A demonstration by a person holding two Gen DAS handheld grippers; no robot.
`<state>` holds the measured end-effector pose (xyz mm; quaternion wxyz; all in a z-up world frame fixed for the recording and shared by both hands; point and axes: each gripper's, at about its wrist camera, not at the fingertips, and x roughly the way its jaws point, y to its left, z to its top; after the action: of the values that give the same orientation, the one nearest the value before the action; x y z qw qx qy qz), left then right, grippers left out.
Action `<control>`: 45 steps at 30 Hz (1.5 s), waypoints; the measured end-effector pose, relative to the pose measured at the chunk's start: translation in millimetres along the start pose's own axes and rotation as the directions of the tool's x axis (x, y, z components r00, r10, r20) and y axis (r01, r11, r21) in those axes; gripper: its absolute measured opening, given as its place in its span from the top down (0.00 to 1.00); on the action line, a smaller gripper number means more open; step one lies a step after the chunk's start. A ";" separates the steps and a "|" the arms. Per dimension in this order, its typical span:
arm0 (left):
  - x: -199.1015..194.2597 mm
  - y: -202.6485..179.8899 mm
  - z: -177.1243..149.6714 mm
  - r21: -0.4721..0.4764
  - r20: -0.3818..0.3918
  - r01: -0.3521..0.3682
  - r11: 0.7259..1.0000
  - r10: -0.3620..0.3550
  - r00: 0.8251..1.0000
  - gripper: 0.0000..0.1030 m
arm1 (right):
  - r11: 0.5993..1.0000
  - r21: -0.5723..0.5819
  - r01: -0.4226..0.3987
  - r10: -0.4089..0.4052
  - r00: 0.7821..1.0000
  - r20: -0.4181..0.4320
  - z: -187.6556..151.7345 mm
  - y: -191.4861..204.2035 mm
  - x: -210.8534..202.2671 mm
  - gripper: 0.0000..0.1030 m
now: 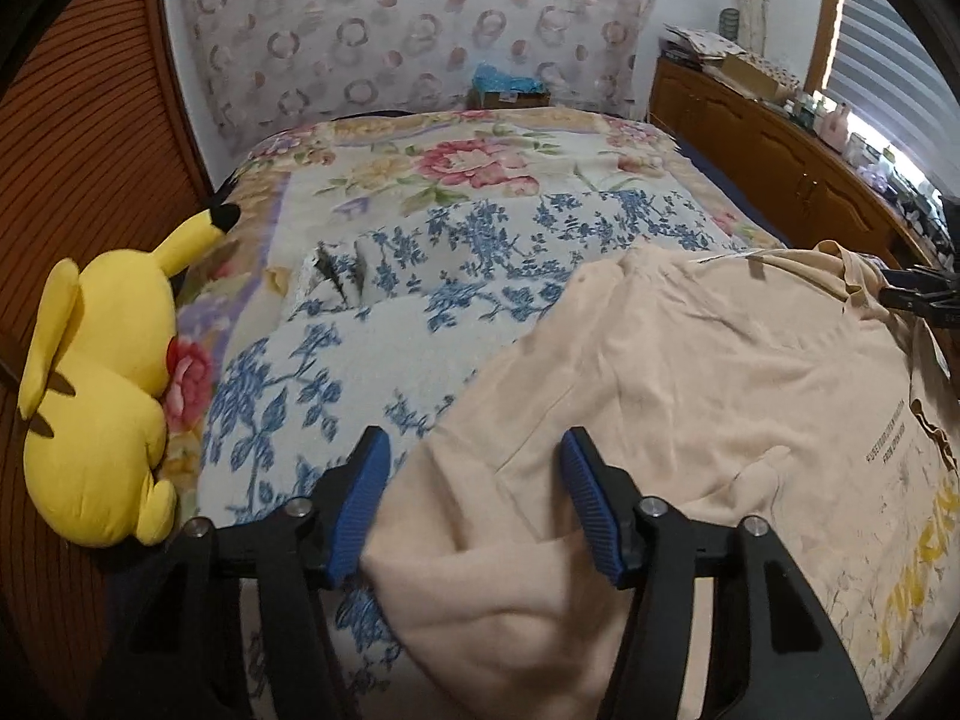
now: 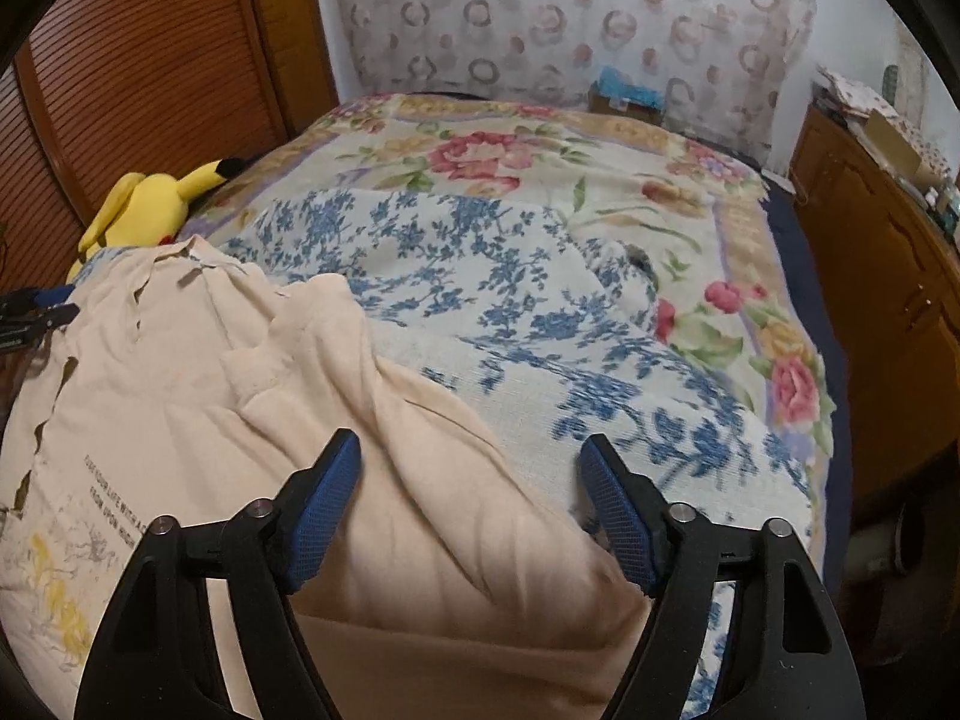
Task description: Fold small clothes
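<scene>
- Shirt (image 1: 690, 372), peach-coloured and printed with dark lettering and a yellow graphic, lay spread on a blue-flowered coverlet (image 1: 420, 276) that topped a rose-patterned blanket (image 1: 480, 162) on the bed.
- The garment's long axis ran from the near edge of the bed toward the patterned headboard (image 1: 420, 30), its collar end farthest from the cameras and nearest that headboard, its printed chest facing up.
- The left gripper (image 1: 474, 474) stood about half open, blue pads (image 1: 360, 510) either side of a bunched fold at the shirt's left edge; cloth lay between them, but the pads did not press on it.
- The right gripper (image 2: 471, 495) stood wider still, straddling a rumpled sleeve at the shirt's right edge, the cloth loose in the gap.
- The left wrist view alone showed the window blind (image 1: 888, 60) and the cluttered top of a wooden cabinet (image 1: 780, 150) on the side of the shirt away from the yellow plush toy (image 1: 102, 396), and the toy in full against the slatted wooden door (image 1: 90, 150).
- The right wrist view alone showed the blanket's far side edge, a dark sheet (image 2: 804, 276) beneath it, and the cabinet front down to the floor; there the toy (image 2: 150, 198) peeked from behind the shirt's collar.
- Each view caught the other gripper's black tip at the shirt's far shoulder edge.
</scene>
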<state>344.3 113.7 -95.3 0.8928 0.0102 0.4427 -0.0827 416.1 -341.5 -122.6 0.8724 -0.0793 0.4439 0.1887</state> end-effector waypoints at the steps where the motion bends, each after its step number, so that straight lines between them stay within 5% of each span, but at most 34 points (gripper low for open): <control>1: 1.5 -1.6 2.1 0.005 -0.002 0.004 1.000 -0.004 1.000 0.48 | 1.000 -0.007 -0.006 0.006 1.000 -0.003 2.5 1.7 1.8 0.29; 7: 8.3 -13.0 16.9 0.063 -0.030 0.039 0.997 -0.037 0.999 0.68 | 0.998 -0.063 -0.010 0.008 1.000 -0.028 17.3 19.0 16.7 0.37; 9: 8.0 -17.3 19.1 0.089 -0.050 0.059 0.994 -0.055 0.997 0.85 | 0.996 -0.085 0.008 -0.010 1.000 -0.027 20.4 24.5 20.8 0.53; 11: 5.4 -24.1 20.0 0.115 -0.060 0.033 0.993 -0.026 0.998 0.96 | 0.995 -0.095 -0.027 0.024 0.999 -0.024 22.0 29.0 19.4 0.94; 13: -3.2 -32.9 17.8 0.142 -0.039 0.018 0.990 -0.012 0.999 0.97 | 0.993 -0.115 -0.018 0.017 1.000 -0.009 21.3 37.6 14.8 0.97; 22: -85.3 -60.4 -4.7 0.158 0.121 0.043 0.987 -0.063 0.991 0.98 | 0.992 -0.128 -0.009 0.031 0.985 0.169 2.3 65.3 -54.2 0.98; 29: -159.9 -71.2 -70.9 0.148 0.200 0.062 0.987 -0.091 0.976 0.98 | 0.993 -0.104 -0.048 0.074 0.962 0.264 -49.0 85.7 -127.6 0.98; 37: -220.9 -80.5 -178.5 0.096 0.201 0.087 0.992 -0.105 0.974 0.98 | 0.993 -0.080 -0.091 0.107 0.969 0.224 -153.4 116.7 -186.3 0.98; 45: -253.2 -73.7 -231.2 0.016 0.193 0.093 0.996 -0.094 0.977 0.98 | 0.987 -0.078 -0.141 0.153 0.973 0.172 -223.6 149.0 -229.6 0.98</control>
<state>-0.1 97.2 -31.2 0.9268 -0.0157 0.3533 -0.1266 67.4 -332.8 -66.2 0.8890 -0.0576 0.3628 0.2734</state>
